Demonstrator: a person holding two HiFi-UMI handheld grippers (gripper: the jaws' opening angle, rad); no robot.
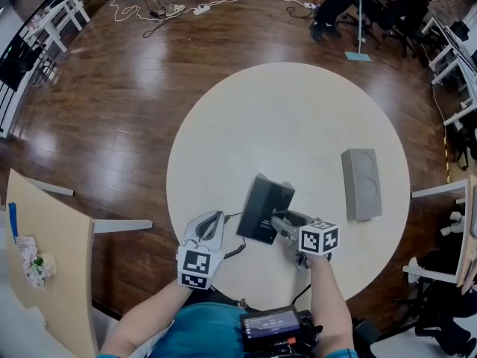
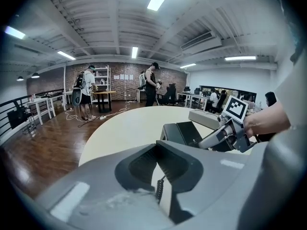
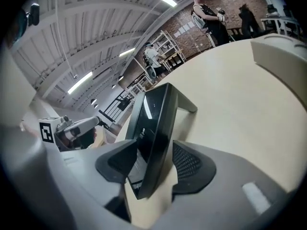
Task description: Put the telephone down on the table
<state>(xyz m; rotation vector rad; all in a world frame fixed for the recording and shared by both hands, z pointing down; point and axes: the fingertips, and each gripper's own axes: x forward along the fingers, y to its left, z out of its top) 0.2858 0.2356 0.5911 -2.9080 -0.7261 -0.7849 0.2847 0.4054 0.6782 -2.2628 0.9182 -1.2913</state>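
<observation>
Nearest, right gripper (image 3: 156,150) gapes wide around an edge of the black telephone (image 1: 262,209), pads clear of it. That telephone stands tilted at six o'clock on the round table (image 1: 298,110). Left gripper (image 2: 155,146) tips meet, with the coiled cord (image 2: 159,188) beneath. Grey box (image 1: 361,183) lies at the telephone's three o'clock. The print on the telephone is too small to read.

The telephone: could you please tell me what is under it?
Only the pale round table shows under the telephone, which rests tilted on it; the patch beneath its body is covered.

Telephone (image 1: 264,209): on the table (image 1: 291,103), near the person's edge.
Box (image 1: 361,183): on the table, right of the telephone, apart.
</observation>
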